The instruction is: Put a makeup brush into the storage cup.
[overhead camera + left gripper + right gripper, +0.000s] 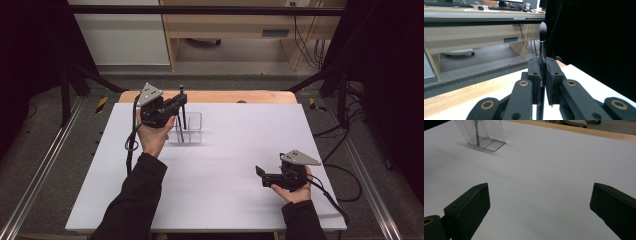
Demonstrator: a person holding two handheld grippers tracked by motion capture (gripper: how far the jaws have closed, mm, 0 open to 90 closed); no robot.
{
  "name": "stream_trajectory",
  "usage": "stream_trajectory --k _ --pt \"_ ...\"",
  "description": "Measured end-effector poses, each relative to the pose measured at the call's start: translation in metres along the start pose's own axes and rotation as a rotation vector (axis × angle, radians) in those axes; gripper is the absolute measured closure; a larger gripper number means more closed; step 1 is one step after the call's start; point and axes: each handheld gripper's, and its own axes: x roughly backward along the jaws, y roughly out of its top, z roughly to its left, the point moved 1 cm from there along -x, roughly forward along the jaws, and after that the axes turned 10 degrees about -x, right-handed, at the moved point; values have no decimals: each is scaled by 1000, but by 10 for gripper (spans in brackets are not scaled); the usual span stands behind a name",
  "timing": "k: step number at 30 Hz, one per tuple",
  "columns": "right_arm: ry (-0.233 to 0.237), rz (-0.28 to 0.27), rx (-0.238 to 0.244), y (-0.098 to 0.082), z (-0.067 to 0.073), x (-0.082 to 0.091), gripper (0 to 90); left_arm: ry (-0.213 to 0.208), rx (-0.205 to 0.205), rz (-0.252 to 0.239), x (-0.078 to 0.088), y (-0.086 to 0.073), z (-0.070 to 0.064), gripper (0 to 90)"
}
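Between the pads of the left gripper (543,82), a makeup brush (542,37) stands upright, dark handle clamped tight, bristle head up, dark with pale tips. High view: the brush (182,107) hangs over the far left part of the table, its lower end down in a clear plastic organizer (192,131). Whether the handle touches the organizer's floor cannot be told. Left gripper (176,106) held from below by the left hand (154,136), grey three-cornered plate on top, cable trailing down beside the sleeve.

Organizer sits on the white table sheet (225,165), divided into compartments; seen from the right gripper view as a clear box (482,133) at far upper left, a thin dark stem inside one compartment.

Right gripper (260,172) rests low at the near right of the table in the right hand (295,187), well apart from the organizer. Its jaws stand wide apart, nothing between them but bare white sheet (541,190).

Wooden table edge (220,96) shows beyond the sheet.
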Motion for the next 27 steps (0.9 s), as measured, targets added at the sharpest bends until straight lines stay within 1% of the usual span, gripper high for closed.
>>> stream_trajectory --k 5,7,10,12,17,18,21,25,27 --pt "-1 7 0 -1 0 -1 34 2 8 -4 -6 -1 2 831" --pt "-2 9 6 -1 0 -2 33 10 4 0 -9 -2 4 831" --pt "-6 10 6 -1 0 -2 34 10 14 -1 -12 -3 7 831" --pt "-5 5 1 -1 0 -2 34 17 10 4 -15 -3 8 831" --pt "-3 7 6 -1 0 -2 33 25 18 8 -22 -3 13 832" --pt "-3 5 1 -1 0 -2 33 31 10 13 -24 -3 13 831" --pt "-3 3 4 0 0 -1 33 37 15 18 -27 -5 16 831" --pt "-2 2 4 0 -1 -1 33 57 5 31 -31 -9 21 831" --pt "-2 1 2 0 0 -1 33 58 17 37 -32 -11 24 831"
